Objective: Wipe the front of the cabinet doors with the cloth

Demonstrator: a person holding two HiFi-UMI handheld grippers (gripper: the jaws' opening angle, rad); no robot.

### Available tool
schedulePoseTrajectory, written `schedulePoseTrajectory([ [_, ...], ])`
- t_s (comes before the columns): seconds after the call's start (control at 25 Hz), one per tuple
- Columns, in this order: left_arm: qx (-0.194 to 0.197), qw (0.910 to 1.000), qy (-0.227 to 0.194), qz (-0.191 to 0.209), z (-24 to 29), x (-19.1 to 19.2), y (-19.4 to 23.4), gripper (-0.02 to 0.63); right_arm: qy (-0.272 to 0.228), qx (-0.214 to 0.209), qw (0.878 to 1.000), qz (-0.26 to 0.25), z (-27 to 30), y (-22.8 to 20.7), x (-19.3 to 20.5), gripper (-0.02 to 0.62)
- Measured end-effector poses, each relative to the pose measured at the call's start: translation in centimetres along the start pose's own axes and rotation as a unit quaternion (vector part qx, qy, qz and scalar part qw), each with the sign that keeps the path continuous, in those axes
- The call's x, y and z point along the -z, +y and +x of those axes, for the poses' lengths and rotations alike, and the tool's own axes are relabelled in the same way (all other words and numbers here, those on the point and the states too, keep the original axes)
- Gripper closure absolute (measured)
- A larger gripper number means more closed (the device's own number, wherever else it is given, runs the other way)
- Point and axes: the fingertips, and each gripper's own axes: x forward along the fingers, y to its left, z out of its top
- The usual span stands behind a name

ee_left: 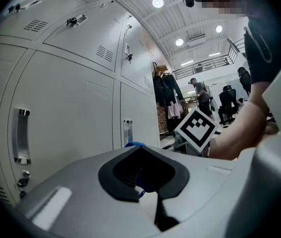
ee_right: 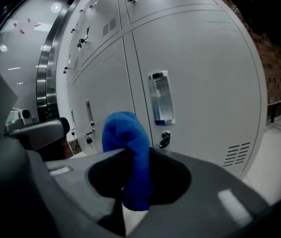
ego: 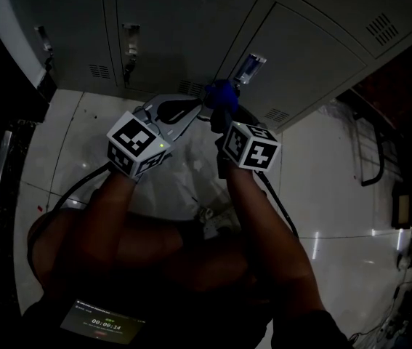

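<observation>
My right gripper (ee_right: 130, 152) is clamped on the cloth (ee_right: 126, 133), a blue roll that stands up past the jaw tips and hangs down through the gap behind them. My left gripper (ee_left: 139, 147) has its jaws together as well. There is a sliver of blue at the tips and a darker blue shade in the gap, so I judge it pinches an edge of the same cloth, though that view shows too little to be sure. The cloth looks soft, light and thick, and it will bunch under pressure. I'd hold it at its middle and leave a fat pad out front to press flat. It sits close before the doors (ee_right: 199, 73), near the handle (ee_right: 160, 99) and the lock (ee_right: 165, 140) below it; whether it touches the panel I cannot tell. The doors look smooth and stiff, so the cloth should slide easily, snagging only at the handle, lock and vent (ee_right: 237, 153). The head view is very dark: both gripper tips merge with the cloth there, and the doors' upper parts are cut off.
</observation>
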Motion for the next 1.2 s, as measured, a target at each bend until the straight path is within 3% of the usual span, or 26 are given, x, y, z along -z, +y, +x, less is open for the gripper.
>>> schedulePoseTrajectory([
  [0.24, 0.001, 1.0, 0.001, 0.0, 0.0, 0.0, 0.0, 0.601, 0.023, 0.024, 0.999, -0.024, 2.4, -2.2, 3.0, 0.515],
  [0.48, 0.0, 1.0, 0.001, 0.0, 0.0, -0.1, 0.0, 0.601, 0.035, 0.061, 0.997, -0.015, 3.3, -6.1, 4.5, 0.515],
  [1.0, 0.0, 1.0, 0.0, -0.002, 0.0, -0.1, -0.1, 0.601, 0.025, 0.145, 0.985, 0.091, 0.7, -14.9, 4.9, 0.515],
  [1.2, 0.0, 1.0, -0.001, 0.0, 0.0, -0.2, -0.1, 0.601, 0.025, 0.189, 0.978, 0.085, -1.1, -18.5, 4.9, 0.515],
])
